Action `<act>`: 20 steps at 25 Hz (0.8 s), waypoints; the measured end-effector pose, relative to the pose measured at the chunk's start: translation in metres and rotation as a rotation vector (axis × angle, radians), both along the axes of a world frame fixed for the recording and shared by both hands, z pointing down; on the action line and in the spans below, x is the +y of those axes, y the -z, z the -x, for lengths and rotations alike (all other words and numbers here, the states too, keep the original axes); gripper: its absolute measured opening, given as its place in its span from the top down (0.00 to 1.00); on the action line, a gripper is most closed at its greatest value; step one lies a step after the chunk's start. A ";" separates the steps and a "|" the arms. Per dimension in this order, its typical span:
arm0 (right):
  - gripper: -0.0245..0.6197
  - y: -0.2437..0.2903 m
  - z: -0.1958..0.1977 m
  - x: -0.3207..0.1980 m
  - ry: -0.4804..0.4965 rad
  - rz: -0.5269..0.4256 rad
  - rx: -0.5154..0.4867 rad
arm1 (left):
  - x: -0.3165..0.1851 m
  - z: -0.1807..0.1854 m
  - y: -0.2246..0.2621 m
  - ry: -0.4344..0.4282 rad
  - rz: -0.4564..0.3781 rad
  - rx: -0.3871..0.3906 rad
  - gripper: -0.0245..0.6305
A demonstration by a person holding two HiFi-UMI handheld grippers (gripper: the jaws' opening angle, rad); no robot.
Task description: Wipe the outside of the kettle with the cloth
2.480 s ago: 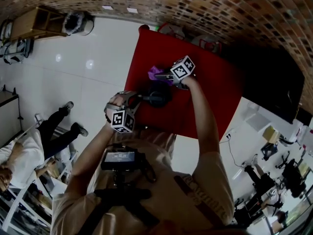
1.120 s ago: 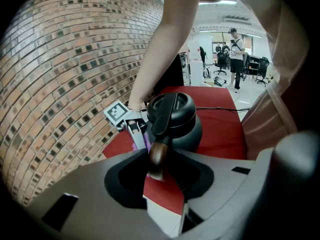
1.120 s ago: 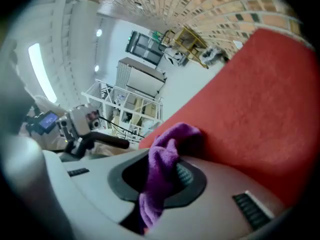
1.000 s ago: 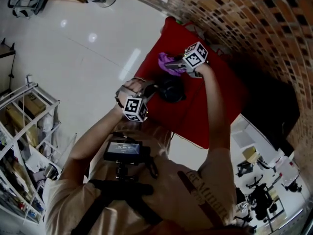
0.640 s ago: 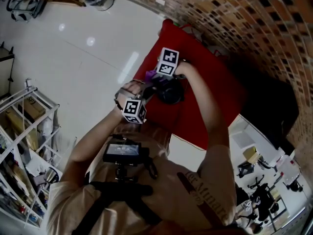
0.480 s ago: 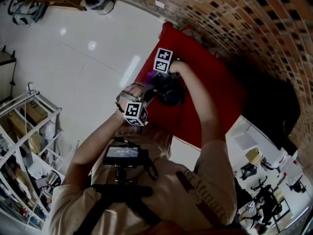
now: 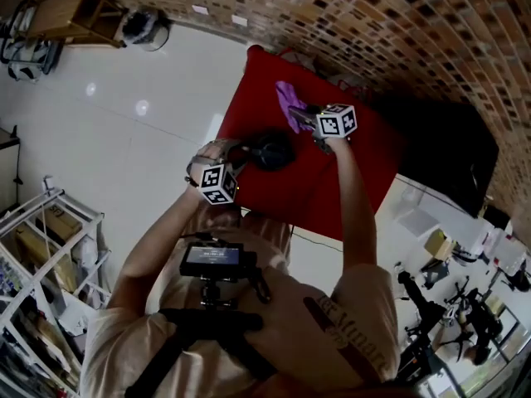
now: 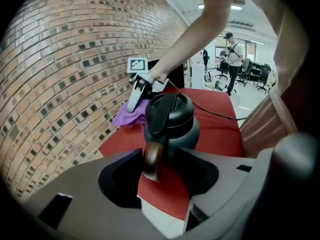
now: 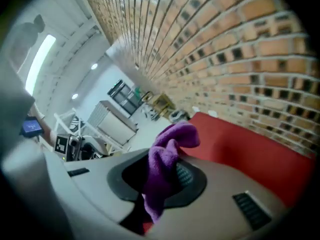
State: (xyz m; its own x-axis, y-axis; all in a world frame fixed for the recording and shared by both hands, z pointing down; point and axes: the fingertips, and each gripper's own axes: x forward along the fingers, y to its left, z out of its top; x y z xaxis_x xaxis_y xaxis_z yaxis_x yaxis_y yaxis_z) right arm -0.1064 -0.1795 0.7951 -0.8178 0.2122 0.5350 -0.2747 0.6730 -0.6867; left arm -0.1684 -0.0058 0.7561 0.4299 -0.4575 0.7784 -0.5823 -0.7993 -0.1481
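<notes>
A dark kettle [image 7: 270,150] stands on the red table [image 7: 357,172]. Its brown-tipped handle [image 8: 152,160] lies between the jaws of my left gripper [image 7: 239,162], which are opening; the pads stand off it on both sides. My right gripper [image 7: 297,116] is beyond the kettle, shut on a purple cloth [image 7: 287,98]. In the right gripper view the cloth [image 9: 167,156] bulges out between the jaws above the table [image 9: 235,134]. The left gripper view shows the kettle [image 8: 172,121] with the right gripper [image 8: 134,98] and the cloth [image 8: 131,116] just behind it to the left.
A brick wall [image 7: 398,31] runs close behind the table. A black cord [image 8: 215,113] trails from the kettle across the red top. White floor [image 7: 124,114] lies to the left, with wire shelving [image 7: 41,247] beside me. People and chairs stand far off [image 8: 232,54].
My right gripper swung with the cloth from the kettle's near-left side round to its far side. The left gripper stayed at the handle.
</notes>
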 end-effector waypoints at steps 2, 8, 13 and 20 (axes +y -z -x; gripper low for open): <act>0.84 0.005 -0.055 0.004 -0.138 -0.085 0.027 | 0.003 0.002 -0.003 0.004 0.044 -0.013 0.66; 0.84 0.014 -0.162 0.101 -0.492 -0.049 0.116 | -0.015 0.020 -0.025 -0.088 0.082 -0.114 0.70; 0.84 0.021 -0.185 0.195 -0.638 0.012 0.028 | -0.013 0.019 -0.030 -0.103 0.198 -0.107 0.77; 0.84 0.024 -0.205 0.233 -0.828 0.038 -0.049 | -0.010 -0.032 0.013 0.143 0.458 0.349 0.77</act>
